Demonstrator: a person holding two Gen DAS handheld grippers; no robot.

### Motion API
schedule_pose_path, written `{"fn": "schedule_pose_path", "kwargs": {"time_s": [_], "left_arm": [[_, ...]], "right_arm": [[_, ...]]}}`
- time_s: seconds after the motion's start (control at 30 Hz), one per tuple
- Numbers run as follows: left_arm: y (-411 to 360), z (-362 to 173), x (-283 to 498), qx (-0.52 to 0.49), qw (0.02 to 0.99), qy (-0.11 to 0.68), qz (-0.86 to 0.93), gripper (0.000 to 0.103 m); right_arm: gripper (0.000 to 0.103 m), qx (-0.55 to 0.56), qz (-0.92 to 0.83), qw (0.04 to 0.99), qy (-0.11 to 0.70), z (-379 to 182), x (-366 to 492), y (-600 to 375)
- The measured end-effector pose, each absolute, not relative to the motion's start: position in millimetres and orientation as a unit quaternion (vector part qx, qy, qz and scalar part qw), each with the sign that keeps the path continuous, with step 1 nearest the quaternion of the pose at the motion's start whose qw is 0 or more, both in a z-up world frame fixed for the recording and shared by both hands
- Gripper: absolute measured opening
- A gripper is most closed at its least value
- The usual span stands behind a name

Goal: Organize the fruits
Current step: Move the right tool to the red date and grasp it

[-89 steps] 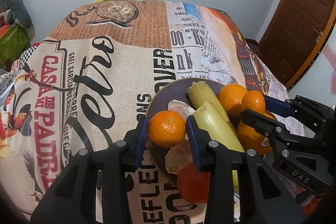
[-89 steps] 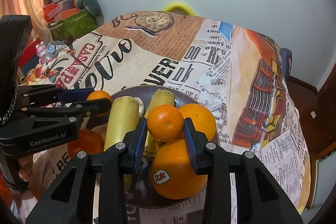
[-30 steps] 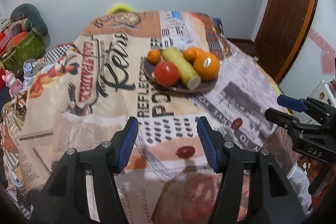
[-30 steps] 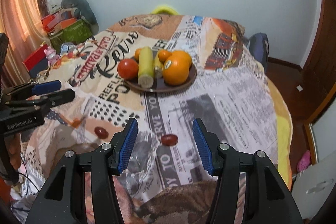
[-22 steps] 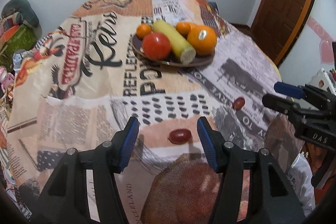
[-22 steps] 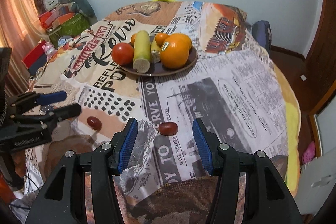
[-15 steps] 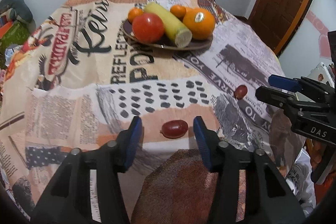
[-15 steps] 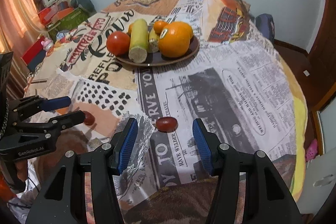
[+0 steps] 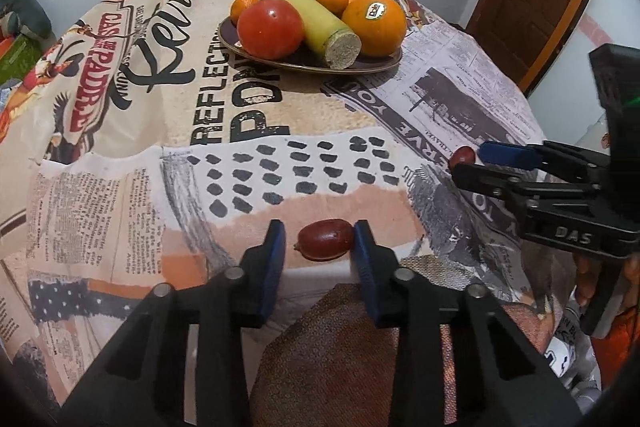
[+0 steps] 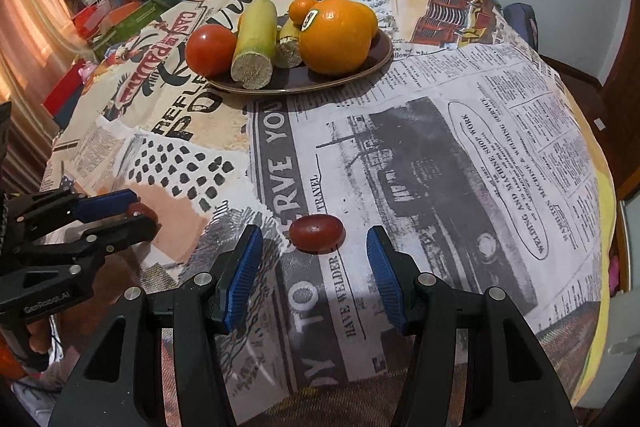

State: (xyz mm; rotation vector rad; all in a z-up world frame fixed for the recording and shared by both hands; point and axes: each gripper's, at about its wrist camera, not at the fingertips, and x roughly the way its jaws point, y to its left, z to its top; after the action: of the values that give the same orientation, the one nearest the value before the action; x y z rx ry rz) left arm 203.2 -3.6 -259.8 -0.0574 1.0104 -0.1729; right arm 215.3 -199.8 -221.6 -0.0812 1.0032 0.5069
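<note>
Left wrist view is showing me the printed tablecloth [image 9: 120,163] spreading over the whole table, with the dark plate [image 9: 372,65] sitting at the far side. On the plate I am seeing a big orange [image 9: 374,24] with a sticker, a red tomato [image 9: 270,28], a pale green cut stalk [image 9: 316,23] lying between them, and two small mandarins behind. Nearer to me, my left gripper [image 9: 318,243] is reaching low over the cloth with its jaws partly spread around a small dark red fruit [image 9: 325,239]; the right-hand pad is touching the fruit, the other pad is standing just apart from it, so I am not pinching it yet.

In the right wrist view, my right gripper [image 10: 314,269] is hovering with its jaws spread wide, and a second dark red fruit [image 10: 317,233] is lying on the newspaper print just ahead of the fingertips, touching neither pad. Both small fruits are sitting well apart from the plate.
</note>
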Motion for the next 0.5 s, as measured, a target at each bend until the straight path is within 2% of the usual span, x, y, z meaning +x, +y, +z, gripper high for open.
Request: {"fn": "schedule_pose_path", "kwargs": {"time_s": [0.2,0.3,0.5], "left_arm": [[-5.5,-260.6,201.8,-0.02,0.873,0.479,-0.086,0.029],[-4.7,-259.9,201.6,-0.022,0.873,0.479,-0.088,0.029],[0.0,-254.1,202.8,-0.023,0.876,0.475,-0.082,0.028]], "right_arm": [[0.032,-0.031,0.247,0.841,0.481,-224.1,221.1,-198.8],[0.027,-0.031,0.245,0.843,0.478,-222.5,219.9,-199.0],[0.027,-0.024,0.249,0.848,0.467,-212.8,218.8,-202.1]]}}
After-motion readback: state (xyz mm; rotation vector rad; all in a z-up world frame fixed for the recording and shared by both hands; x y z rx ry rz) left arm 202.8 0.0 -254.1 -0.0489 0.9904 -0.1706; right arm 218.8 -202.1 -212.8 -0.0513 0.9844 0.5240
